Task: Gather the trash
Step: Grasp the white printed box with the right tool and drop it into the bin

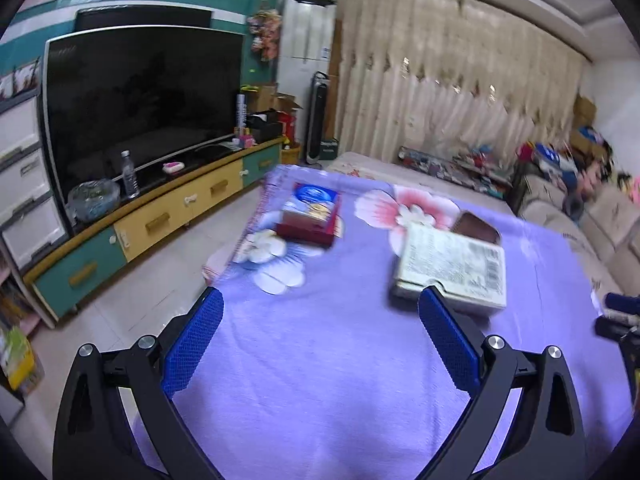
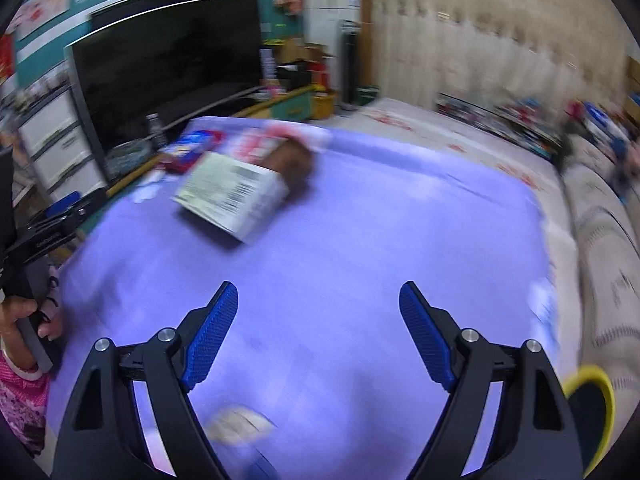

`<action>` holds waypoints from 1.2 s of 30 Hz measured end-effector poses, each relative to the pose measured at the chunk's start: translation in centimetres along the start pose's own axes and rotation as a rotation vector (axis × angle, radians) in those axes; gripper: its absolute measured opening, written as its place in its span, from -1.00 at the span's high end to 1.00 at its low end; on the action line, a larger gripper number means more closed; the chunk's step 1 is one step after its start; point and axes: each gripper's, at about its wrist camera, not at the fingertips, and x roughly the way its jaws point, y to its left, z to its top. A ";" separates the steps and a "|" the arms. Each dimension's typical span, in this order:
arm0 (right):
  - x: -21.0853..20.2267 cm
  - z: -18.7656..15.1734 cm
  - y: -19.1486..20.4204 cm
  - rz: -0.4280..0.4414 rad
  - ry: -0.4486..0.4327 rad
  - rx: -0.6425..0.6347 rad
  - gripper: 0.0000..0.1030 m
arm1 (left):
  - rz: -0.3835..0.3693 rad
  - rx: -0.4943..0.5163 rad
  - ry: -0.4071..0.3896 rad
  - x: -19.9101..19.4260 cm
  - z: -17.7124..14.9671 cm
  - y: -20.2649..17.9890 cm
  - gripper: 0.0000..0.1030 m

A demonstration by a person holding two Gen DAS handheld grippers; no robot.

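Trash lies scattered toward the far half of a tabletop draped in a soft lavender cloth printed with large pink and white flowers, which suggests nothing has been gathered yet.

Nearest the left gripper sits a flat white carton, a rectangular cardboard box with dense printed text and a barcode on its upper face. A brown rounded item touches its far edge; blur hides what it is. Farther left rests a red and blue box, also card, glossy-looking, well apart from the carton.

The left gripper's fingers, black arms faced with blue textured pads, stand wide apart with only cloth between them, and the right finger overlaps the carton's near corner in view, though contact cannot be confirmed.

The right gripper is likewise spread wide and empty, hovering over bare cloth, the white carton well ahead to its left. A pale crumpled scrap, probably paper, lies just beneath it. A yellow-rimmed dark object sits at the right edge, possibly the bin.
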 end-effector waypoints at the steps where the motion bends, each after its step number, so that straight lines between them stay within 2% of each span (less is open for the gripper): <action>1: 0.8 0.7 1.0 0.018 -0.004 -0.036 -0.52 | 0.014 -0.014 -0.016 -0.3 0.1 0.6 -0.88; 4: 2.9 2.6 3.4 0.074 -0.017 -0.152 -0.53 | 0.061 -0.053 -0.054 -1.2 0.5 2.3 -0.90; 6: 4.0 3.5 4.2 0.093 -0.015 -0.213 -0.72 | 0.070 -0.083 -0.061 -1.6 0.6 2.8 -0.90; 8: 5.4 4.4 5.1 0.111 -0.026 -0.293 -0.82 | 0.059 -0.105 -0.059 -1.6 0.7 3.4 -0.90; 13: 7.7 5.3 6.7 0.076 -0.041 -0.500 -0.86 | 0.036 -0.096 -0.039 -1.2 0.5 2.8 -0.90; 16: 9.5 5.9 7.0 0.071 -0.017 -0.587 -0.86 | 0.028 -0.077 -0.032 -1.1 0.3 2.1 -0.90; 22: 11.9 6.4 6.9 0.108 0.033 -0.635 -0.86 | 0.016 -0.068 -0.029 -1.2 0.2 1.4 -0.90; 26: 13.0 6.3 7.1 0.098 0.056 -0.636 -0.86 | 0.010 -0.077 -0.027 -1.2 0.2 1.4 -0.90; 28: 13.2 6.2 7.0 0.098 0.061 -0.620 -0.73 | 0.010 -0.077 -0.026 -1.2 0.1 1.4 -0.90; 29: 13.2 6.2 7.0 0.108 0.068 -0.610 -0.60 | 0.010 -0.077 -0.026 -1.2 0.1 1.4 -0.90; 36: 11.5 5.5 6.2 0.139 0.041 -0.490 -0.55 | 0.009 -0.071 -0.029 -1.2 0.0 1.3 -0.90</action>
